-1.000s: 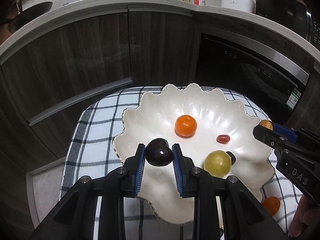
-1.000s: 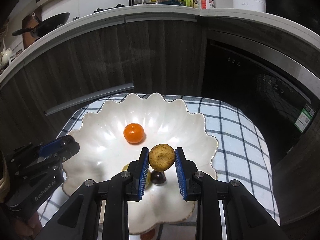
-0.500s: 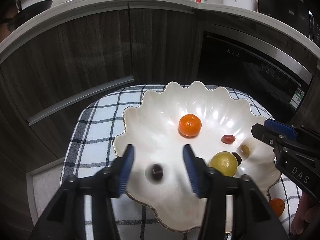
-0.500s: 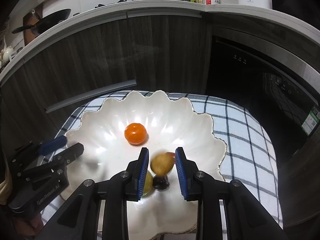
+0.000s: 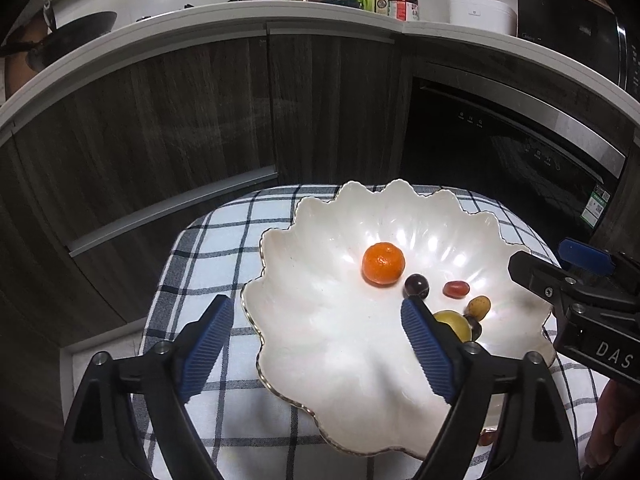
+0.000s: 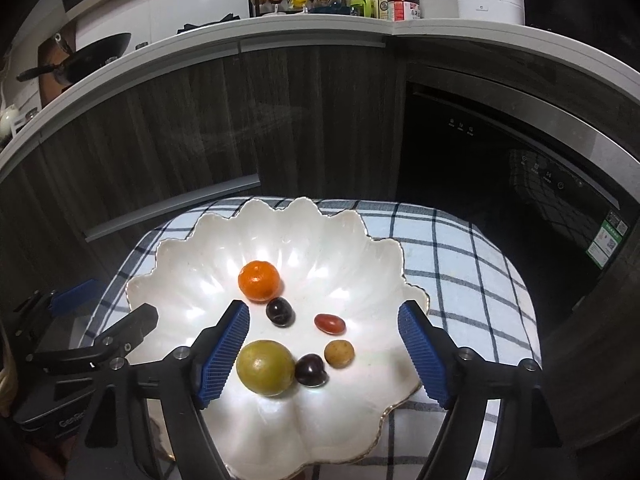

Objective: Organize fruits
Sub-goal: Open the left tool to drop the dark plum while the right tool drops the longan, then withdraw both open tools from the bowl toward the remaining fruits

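We see a scalloped white dish (image 6: 328,240) resting on a blue-and-white checked cloth (image 6: 460,256), with six fruits inside it. An orange mandarin (image 6: 259,281) sits near the middle, and a dark cherry (image 6: 280,311) lies just beside it. Toward the right is a small red fruit (image 6: 329,323), then a tan, potato-like fruit (image 6: 339,353), and a second dark cherry (image 6: 310,370) touching a yellow-green round fruit (image 6: 264,367).

Our left gripper (image 5: 316,346) has its jaws spread wide and empty, one pad over the cloth and one over the dish. In that view the right pad covers much of the yellow-green fruit, and the second cherry is barely visible behind it. Our right gripper (image 6: 324,354) is likewise released, its jaws wide apart over the near half of the dish and holding nothing.

At the lower right of the left wrist view, a reddish-orange object (image 5: 487,437) peeks out beyond the dish rim, mostly hidden by the gripper; we cannot tell what it is. The near edge of the dish is cut off in both views.
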